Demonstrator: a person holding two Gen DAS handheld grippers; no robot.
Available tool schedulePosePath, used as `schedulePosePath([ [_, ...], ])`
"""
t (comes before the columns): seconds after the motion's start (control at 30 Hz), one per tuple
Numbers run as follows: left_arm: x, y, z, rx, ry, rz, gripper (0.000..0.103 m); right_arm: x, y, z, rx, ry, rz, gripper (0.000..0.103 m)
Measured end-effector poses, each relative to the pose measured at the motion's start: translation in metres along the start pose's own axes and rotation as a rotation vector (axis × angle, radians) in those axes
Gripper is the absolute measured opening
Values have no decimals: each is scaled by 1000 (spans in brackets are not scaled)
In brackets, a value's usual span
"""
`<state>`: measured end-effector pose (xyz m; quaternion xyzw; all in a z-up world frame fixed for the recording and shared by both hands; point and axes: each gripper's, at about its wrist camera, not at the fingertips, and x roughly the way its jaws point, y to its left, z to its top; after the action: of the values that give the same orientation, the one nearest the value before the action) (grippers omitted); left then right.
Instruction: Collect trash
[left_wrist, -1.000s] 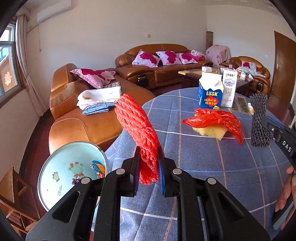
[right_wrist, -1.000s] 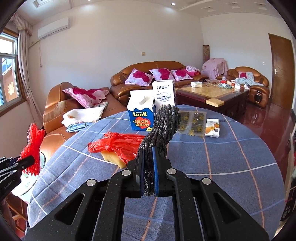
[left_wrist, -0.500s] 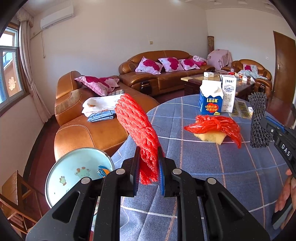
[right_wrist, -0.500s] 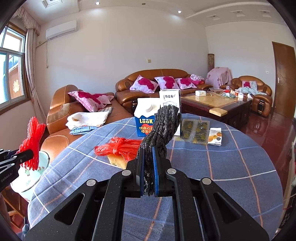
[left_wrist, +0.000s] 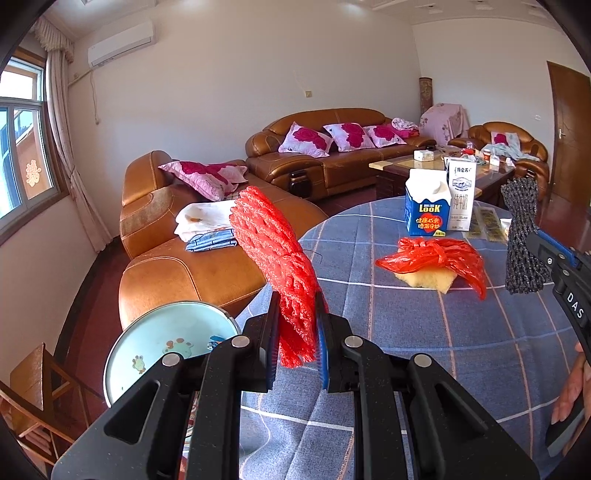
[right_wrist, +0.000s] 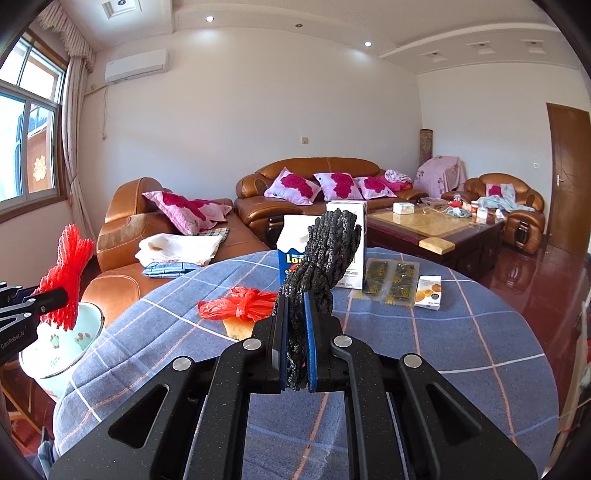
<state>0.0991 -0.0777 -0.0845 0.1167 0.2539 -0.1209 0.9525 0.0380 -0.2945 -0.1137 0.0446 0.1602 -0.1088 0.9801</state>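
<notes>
My left gripper (left_wrist: 297, 334) is shut on a red foam net sleeve (left_wrist: 271, 247) that sticks up and to the left, held above the table's left edge. My right gripper (right_wrist: 295, 332) is shut on a black foam net sleeve (right_wrist: 325, 251), held upright over the table. From the left wrist view the black sleeve (left_wrist: 521, 236) shows at the right; from the right wrist view the red sleeve (right_wrist: 66, 273) shows at the far left, over the basin. A crumpled red plastic bag (left_wrist: 432, 254) lies on a yellow sponge (left_wrist: 424, 278) on the blue checked tablecloth (left_wrist: 461, 339).
A pale blue enamel basin (left_wrist: 162, 339) stands below the table's left edge beside a wooden chair (left_wrist: 33, 391). A blue milk carton (left_wrist: 426, 206), a white carton (left_wrist: 460, 192), snack packets (right_wrist: 391, 280) and a small box (right_wrist: 428, 291) sit at the table's far side. Leather sofas lie beyond.
Both views have tilted upward a little, showing more wall and ceiling. Each gripper keeps its hold on its sleeve.
</notes>
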Motion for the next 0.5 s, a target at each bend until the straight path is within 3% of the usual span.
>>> schedulePosePath([
  [0.5,-4,18,1,-14,4,26,16,3,6,3,-22,11,22,9],
])
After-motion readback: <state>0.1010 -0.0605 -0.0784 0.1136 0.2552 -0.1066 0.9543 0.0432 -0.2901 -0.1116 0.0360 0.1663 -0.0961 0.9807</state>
